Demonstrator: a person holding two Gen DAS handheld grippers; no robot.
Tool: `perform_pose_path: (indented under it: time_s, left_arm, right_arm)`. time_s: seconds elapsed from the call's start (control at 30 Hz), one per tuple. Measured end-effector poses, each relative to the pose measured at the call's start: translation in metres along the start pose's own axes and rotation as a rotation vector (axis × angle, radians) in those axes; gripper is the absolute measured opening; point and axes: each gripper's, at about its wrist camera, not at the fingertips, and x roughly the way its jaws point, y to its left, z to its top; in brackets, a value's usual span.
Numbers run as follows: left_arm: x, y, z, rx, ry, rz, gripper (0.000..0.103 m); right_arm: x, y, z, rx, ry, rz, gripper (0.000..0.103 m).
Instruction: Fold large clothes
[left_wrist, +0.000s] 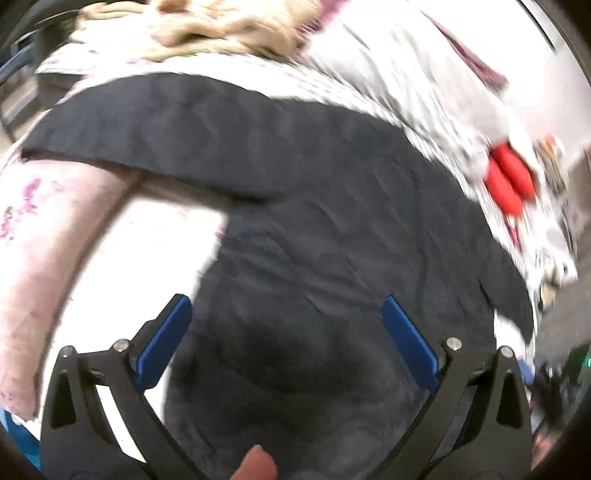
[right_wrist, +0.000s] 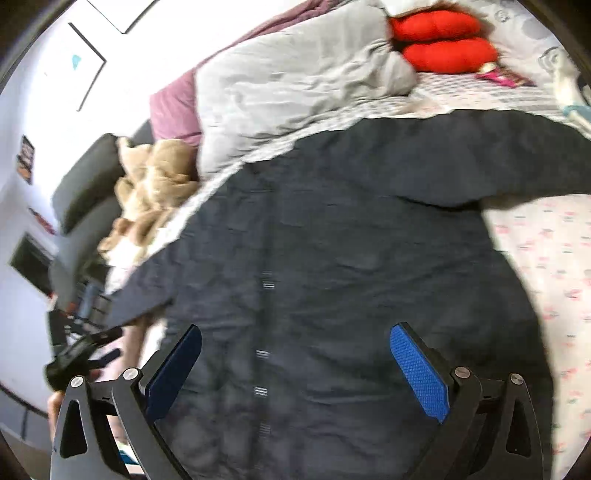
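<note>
A large dark navy garment (left_wrist: 314, 221) lies spread flat on the bed, sleeves stretched out to both sides. In the right wrist view it (right_wrist: 332, 258) shows a centre line with small white marks. My left gripper (left_wrist: 286, 314) is open and empty, held above the garment's lower body near its left edge. My right gripper (right_wrist: 295, 343) is open and empty above the garment's lower middle. The left gripper also shows in the right wrist view (right_wrist: 85, 350), at the garment's left side.
The bed sheet (right_wrist: 546, 251) is white with small pink prints. A grey duvet (right_wrist: 295, 81) and a tan blanket (right_wrist: 155, 184) are bunched at the far side. Red cushions (right_wrist: 443, 40) lie near the head. A dark couch (right_wrist: 88, 192) stands at the left.
</note>
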Motion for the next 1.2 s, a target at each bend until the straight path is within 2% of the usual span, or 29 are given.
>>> perform_pose_path:
  time_s: [0.17, 0.3, 0.43, 0.63, 0.8, 0.9, 1.07, 1.13, 1.2]
  left_arm:
    - [0.004, 0.039, 0.023, -0.106, -0.071, 0.062, 0.102]
    - [0.017, 0.086, 0.042, -0.243, -0.065, 0.086, 0.102]
    - [0.016, 0.117, 0.057, -0.337, -0.168, 0.134, 0.102]
    - [0.029, 0.155, 0.064, -0.402, -0.207, 0.179, 0.102]
    - [0.028, 0.17, 0.08, -0.406, -0.276, 0.158, 0.102]
    - [0.03, 0.178, 0.095, -0.402, -0.329, 0.102, 0.089]
    - [0.037, 0.205, 0.103, -0.498, -0.412, -0.007, 0.063]
    - [0.038, 0.211, 0.102, -0.523, -0.449, -0.024, 0.027]
    - [0.035, 0.21, 0.1, -0.535, -0.486, -0.056, 0.008]
  right_arm:
    - [0.033, 0.035, 0.006, -0.04, 0.041, 0.072, 0.103]
    - [0.058, 0.051, -0.001, -0.069, 0.063, 0.057, 0.103]
    - [0.078, 0.057, -0.007, -0.09, 0.096, 0.034, 0.103]
    - [0.104, 0.062, -0.015, -0.183, 0.139, -0.01, 0.103]
    - [0.118, 0.055, -0.011, -0.139, 0.17, -0.024, 0.103]
    - [0.116, 0.055, -0.003, -0.127, 0.149, -0.031, 0.103]
    - [0.111, 0.06, 0.012, -0.127, 0.11, -0.032, 0.103]
    - [0.11, 0.061, 0.017, -0.128, 0.099, -0.029, 0.103]
    - [0.112, 0.063, 0.022, -0.129, 0.094, -0.033, 0.103]
